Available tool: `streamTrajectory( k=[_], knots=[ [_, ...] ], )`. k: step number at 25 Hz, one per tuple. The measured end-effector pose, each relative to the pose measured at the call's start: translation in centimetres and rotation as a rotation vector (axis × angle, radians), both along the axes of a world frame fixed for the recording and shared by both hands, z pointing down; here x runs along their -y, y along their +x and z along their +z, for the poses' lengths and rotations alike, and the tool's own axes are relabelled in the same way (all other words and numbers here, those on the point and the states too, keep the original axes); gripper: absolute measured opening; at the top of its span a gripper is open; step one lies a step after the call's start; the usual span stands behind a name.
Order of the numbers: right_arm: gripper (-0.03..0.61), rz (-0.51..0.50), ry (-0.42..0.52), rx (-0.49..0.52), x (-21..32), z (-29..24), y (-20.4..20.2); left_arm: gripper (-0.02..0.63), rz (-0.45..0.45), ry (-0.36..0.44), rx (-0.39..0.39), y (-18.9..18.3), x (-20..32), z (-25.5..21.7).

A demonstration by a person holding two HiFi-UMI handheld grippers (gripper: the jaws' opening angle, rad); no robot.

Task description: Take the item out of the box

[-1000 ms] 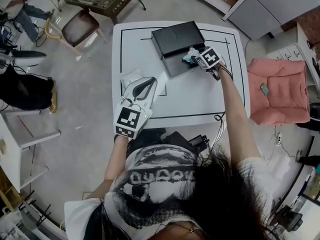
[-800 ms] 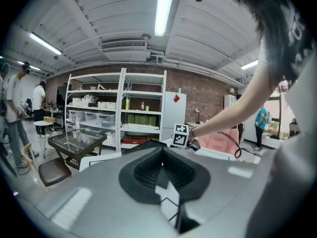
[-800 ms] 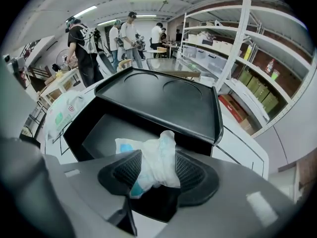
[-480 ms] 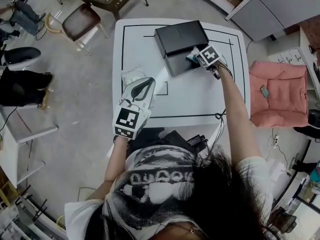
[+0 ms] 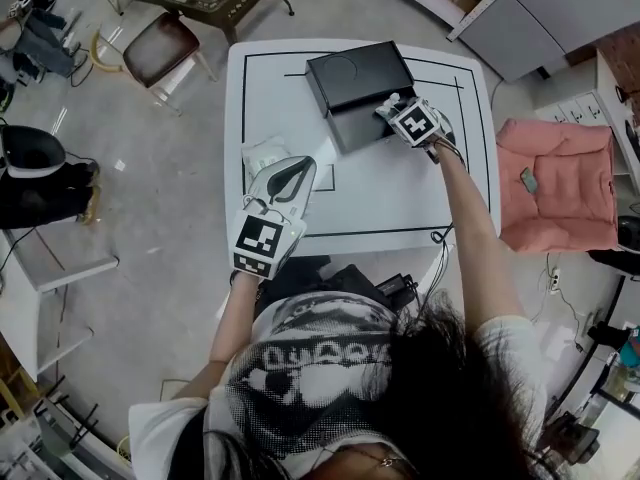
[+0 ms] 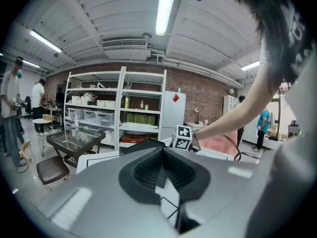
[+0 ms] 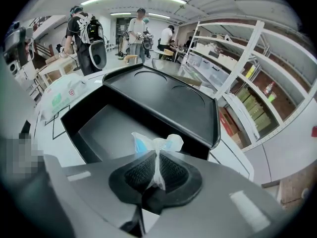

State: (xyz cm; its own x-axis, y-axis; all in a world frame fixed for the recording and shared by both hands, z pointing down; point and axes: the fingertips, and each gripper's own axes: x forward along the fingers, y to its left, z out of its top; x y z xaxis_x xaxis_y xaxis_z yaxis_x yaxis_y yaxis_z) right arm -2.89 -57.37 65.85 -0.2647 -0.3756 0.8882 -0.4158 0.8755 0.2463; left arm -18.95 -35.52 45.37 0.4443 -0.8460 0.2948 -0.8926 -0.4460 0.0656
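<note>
A black box (image 5: 357,72) stands open at the table's far side, its lid (image 7: 163,99) tipped back behind the empty tray (image 7: 111,129). My right gripper (image 5: 393,109) hangs over the tray's right end. Its jaws are closing, and the pads pinch the crumpled top of a clear plastic-wrapped item with blue inside (image 7: 154,146). In the head view that item (image 5: 383,107) barely shows at the jaw tips. My left gripper (image 5: 292,168) hovers over the table's front left, shut and empty. In its own view the left gripper (image 6: 162,170) holds nothing.
A white plastic packet (image 5: 260,153) lies on the white table (image 5: 400,198) beside the left gripper. A pink padded chair (image 5: 555,183) stands to the right, a brown chair (image 5: 160,46) at the far left. People (image 7: 138,29) stand beyond the table; shelves (image 7: 237,68) line the right.
The right gripper's jaws have closed on the plastic-wrapped item at the tray's right end and shifted slightly right. The left gripper has barely moved.
</note>
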Motion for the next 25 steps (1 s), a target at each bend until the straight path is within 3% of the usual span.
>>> streamTrajectory(
  k=[13, 25],
  knots=[
    [0.029, -0.048, 0.118, 0.174, -4.6, -7.9, -0.6, 0.0, 0.038, 0.016, 0.019, 2.4, -1.5, -0.8],
    [0.029, 0.044, 0.224, 0.41, -12.5, -15.5, 1.9, 0.0, 0.061, 0.044, 0.035, 6.6, -4.4, -2.4]
  ],
)
